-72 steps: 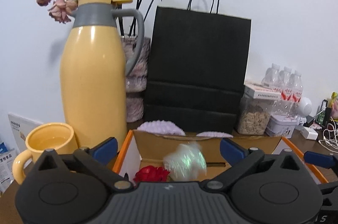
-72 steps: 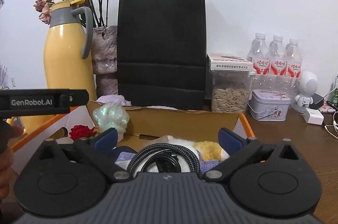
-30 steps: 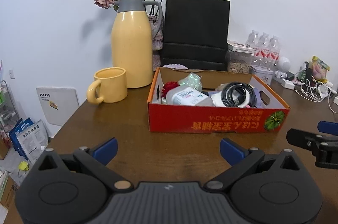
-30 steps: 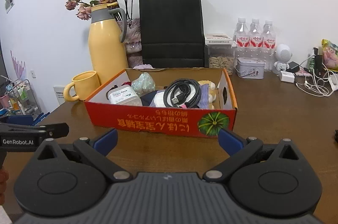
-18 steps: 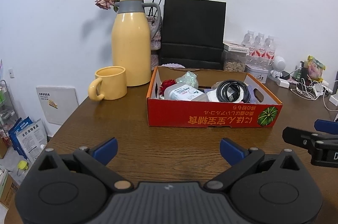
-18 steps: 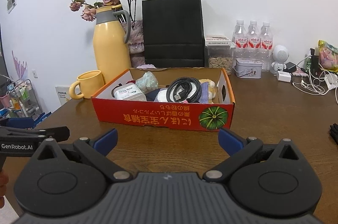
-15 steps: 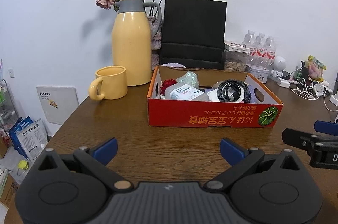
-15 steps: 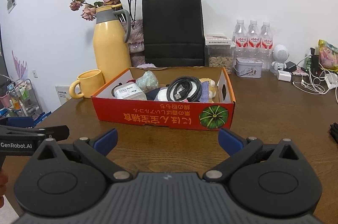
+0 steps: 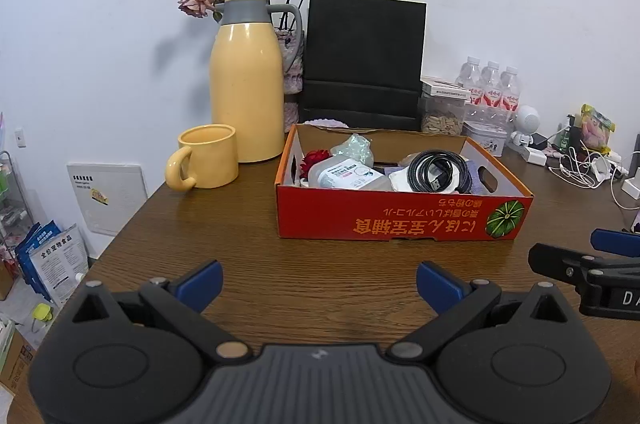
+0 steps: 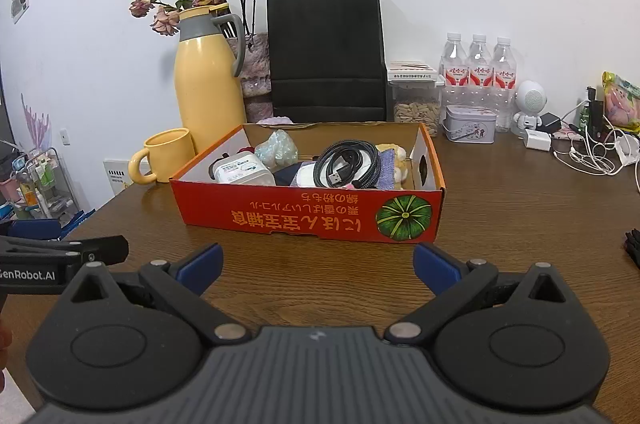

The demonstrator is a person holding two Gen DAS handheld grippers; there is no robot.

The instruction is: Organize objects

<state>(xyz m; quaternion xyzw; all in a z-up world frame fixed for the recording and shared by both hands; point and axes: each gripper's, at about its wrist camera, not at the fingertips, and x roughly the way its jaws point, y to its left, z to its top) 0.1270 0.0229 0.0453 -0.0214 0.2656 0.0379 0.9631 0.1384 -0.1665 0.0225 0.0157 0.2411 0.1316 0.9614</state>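
Note:
A red cardboard box [image 9: 400, 220] [image 10: 308, 220] stands on the brown table. It holds a coiled black cable [image 9: 438, 171] [image 10: 350, 163], a white pack [image 9: 344, 175] [image 10: 242, 169], a red flower [image 9: 314, 159], a pale crinkled wrap [image 10: 276, 147] and cloth items. My left gripper [image 9: 318, 284] is open and empty, well in front of the box. My right gripper [image 10: 316, 264] is open and empty, also in front of the box. Each gripper shows at the edge of the other's view.
A yellow jug [image 9: 246, 83] and yellow mug [image 9: 208, 157] stand left of the box. A black paper bag [image 9: 362, 59], a seed jar [image 10: 412, 103], water bottles [image 10: 476, 67], a tin [image 10: 470, 123] and chargers with cables [image 10: 588, 151] are behind and right. The table edge is at left.
Both grippers have pulled back from inside the box to well in front of it, and stay open and empty. In the last half second they barely moved.

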